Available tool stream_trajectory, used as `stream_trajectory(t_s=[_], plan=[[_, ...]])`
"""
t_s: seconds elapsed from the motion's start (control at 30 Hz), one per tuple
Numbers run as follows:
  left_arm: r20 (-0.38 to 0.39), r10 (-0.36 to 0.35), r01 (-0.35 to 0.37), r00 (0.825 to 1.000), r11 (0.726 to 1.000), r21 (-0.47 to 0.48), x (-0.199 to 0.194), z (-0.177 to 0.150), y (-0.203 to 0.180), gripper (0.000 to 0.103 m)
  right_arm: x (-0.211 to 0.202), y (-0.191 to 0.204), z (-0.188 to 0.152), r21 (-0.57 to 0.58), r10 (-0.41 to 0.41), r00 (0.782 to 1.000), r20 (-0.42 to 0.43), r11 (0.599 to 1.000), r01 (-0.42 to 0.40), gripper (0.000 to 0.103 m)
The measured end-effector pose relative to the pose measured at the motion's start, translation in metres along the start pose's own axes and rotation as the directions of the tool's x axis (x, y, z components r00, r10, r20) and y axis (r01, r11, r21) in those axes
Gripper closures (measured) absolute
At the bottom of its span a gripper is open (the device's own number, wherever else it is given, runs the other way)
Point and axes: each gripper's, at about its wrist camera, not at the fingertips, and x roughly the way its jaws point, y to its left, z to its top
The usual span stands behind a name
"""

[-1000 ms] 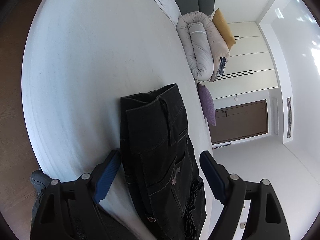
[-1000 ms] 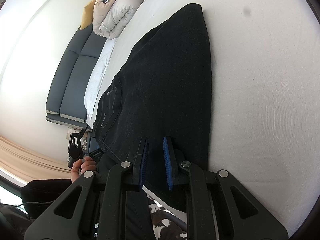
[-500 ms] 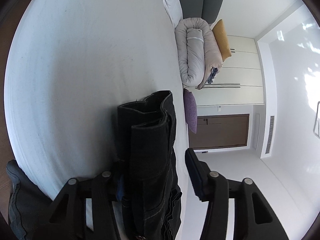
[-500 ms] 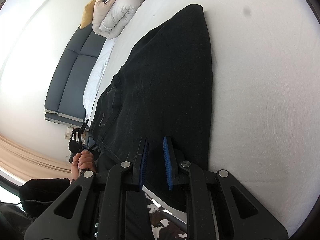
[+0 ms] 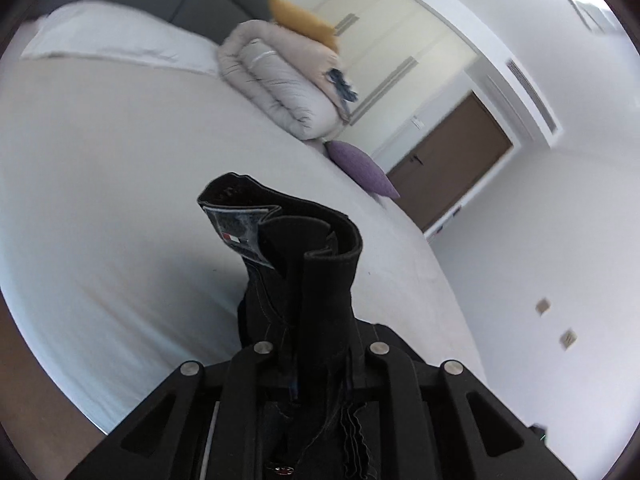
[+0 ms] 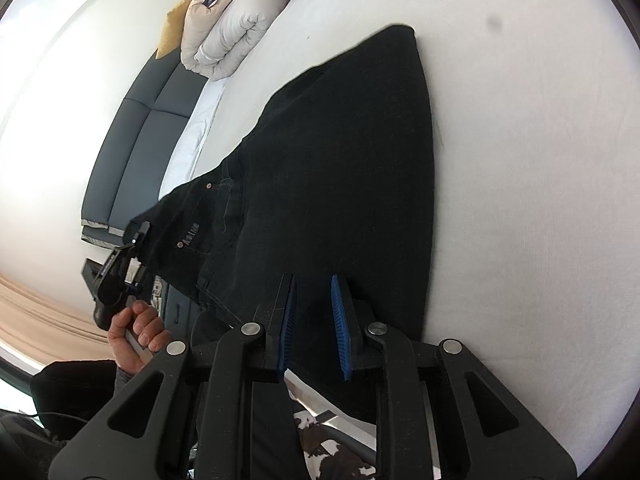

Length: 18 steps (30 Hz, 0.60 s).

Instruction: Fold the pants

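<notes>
Left gripper (image 5: 316, 354) is clamped on the bunched waistband of the pants (image 6: 340, 168); thick denim could slip out or drag crooked when lifted; right gripper (image 6: 314, 326) is slightly open over the near edge, gripping nothing; pants lie on the bed (image 6: 540, 200), long axis running from waist near-left to hems far-right.

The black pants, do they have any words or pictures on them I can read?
Small stitched word on the black pants, by the pocket: too blurred to read for sure.
Label inside the waistband: a small red, white and dark flag mark, no readable letters.
Nothing else carries text.
</notes>
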Motion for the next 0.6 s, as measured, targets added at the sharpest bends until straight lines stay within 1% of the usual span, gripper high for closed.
stream_trajectory(t_s=[0.03,0.07,0.13,0.17,0.23,0.27,0.3,0.37,0.4,0.47,0.57,0.6], plan=[[-0.014,0.002,-0.001,1.0,0.998,0.059,0.004,-0.004,-0.016,0.088,-0.004,0.011,0.004,-0.032,-0.002,1.0,0.019,0.999,0.002,0.074],[-0.029,-0.002,0.005,1.0,0.995,0.104,0.008,-0.009,-0.03,0.088,-0.008,0.022,0.008,-0.061,0.013,0.999,0.037,0.998,-0.011,0.055],[-0.061,0.001,0.011,0.998,0.981,0.193,0.017,-0.022,-0.056,0.088,-0.012,0.037,0.018,-0.082,0.067,0.995,0.068,0.995,-0.061,0.029],[-0.08,0.005,0.015,0.997,0.969,0.247,0.021,-0.031,-0.069,0.088,-0.01,0.041,0.024,-0.086,0.108,0.991,0.075,0.991,-0.101,0.027],[-0.119,0.011,0.031,0.993,0.94,0.341,0.031,-0.049,-0.094,0.088,0.001,0.042,0.035,-0.056,0.141,0.989,0.052,0.989,-0.138,0.027],[-0.138,0.022,0.035,0.99,0.917,0.398,0.035,-0.061,-0.106,0.088,0.009,0.04,0.04,-0.032,0.146,0.989,0.031,0.989,-0.145,0.027],[-0.153,0.044,0.032,0.987,0.886,0.462,0.041,-0.074,-0.118,0.088,0.018,0.037,0.045,-0.011,0.158,0.987,0.009,0.987,-0.158,0.027],[-0.192,0.089,0.033,0.977,0.834,0.55,0.055,-0.101,-0.133,0.088,0.038,0.027,0.057,0.05,0.166,0.986,-0.024,0.985,-0.164,0.027],[-0.209,0.112,0.032,0.971,0.814,0.58,0.063,-0.112,-0.136,0.088,0.047,0.022,0.062,0.079,0.183,0.983,-0.033,0.981,-0.18,0.027],[-0.242,0.164,0.022,0.956,0.784,0.621,0.074,-0.134,-0.136,0.088,0.059,0.016,0.072,0.124,0.217,0.975,-0.046,0.97,-0.21,0.027],[-0.259,0.207,0.011,0.943,0.76,0.649,0.08,-0.154,-0.131,0.088,0.071,0.022,0.079,0.121,0.221,0.974,-0.056,0.969,-0.214,0.027],[-0.254,0.218,0.005,0.942,0.748,0.663,0.081,-0.157,-0.131,0.088,0.076,0.027,0.082,0.106,0.212,0.975,-0.069,0.973,-0.204,0.027]])
